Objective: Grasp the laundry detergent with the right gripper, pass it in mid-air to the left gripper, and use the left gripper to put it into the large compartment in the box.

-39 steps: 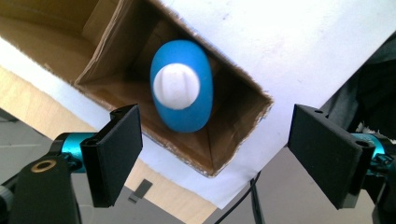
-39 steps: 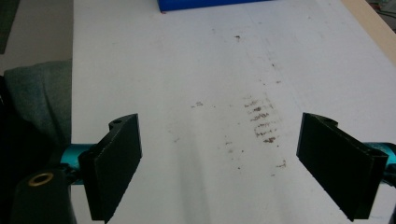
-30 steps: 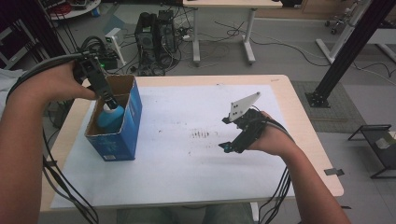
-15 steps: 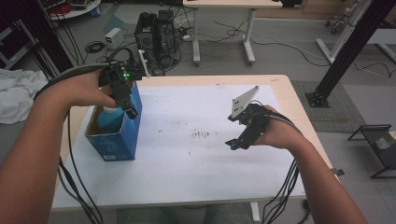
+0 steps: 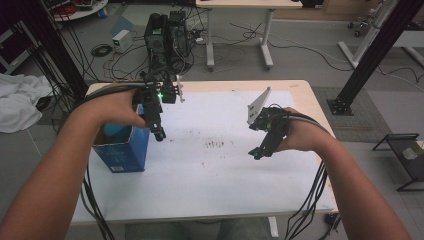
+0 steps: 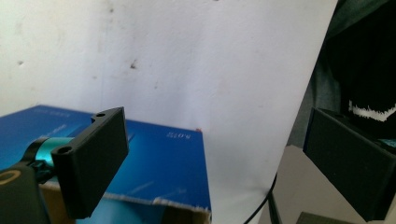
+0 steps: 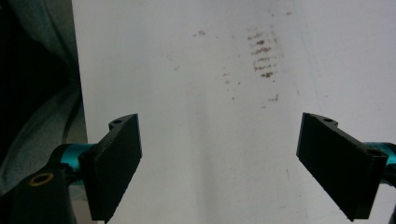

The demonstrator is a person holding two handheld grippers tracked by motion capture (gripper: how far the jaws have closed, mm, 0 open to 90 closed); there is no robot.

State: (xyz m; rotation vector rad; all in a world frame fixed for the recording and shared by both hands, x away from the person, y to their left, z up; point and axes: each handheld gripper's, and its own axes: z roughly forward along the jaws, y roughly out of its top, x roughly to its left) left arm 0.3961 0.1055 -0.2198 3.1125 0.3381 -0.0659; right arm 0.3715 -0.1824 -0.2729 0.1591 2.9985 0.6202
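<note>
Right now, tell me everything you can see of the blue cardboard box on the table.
The blue cardboard box stands upright on the white sheet at the table's left side, top open, with raw brown card showing at its torn rim. Small pale print marks one blue side. Something light blue lies inside. The person's left forearm passes over it, apparently without touching; whether it touches cannot be told.

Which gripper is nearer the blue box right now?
Left. The left gripper hangs open at the blue box's right edge; the right gripper is well across the white sheet.

Left gripper [image 5: 159, 134]: black, green light, flat rectangular jaws.
Right gripper [image 5: 257, 152]: black, grey three-cornered plate.
Cables: black bundles.
Joints: seemingly teal.
</note>
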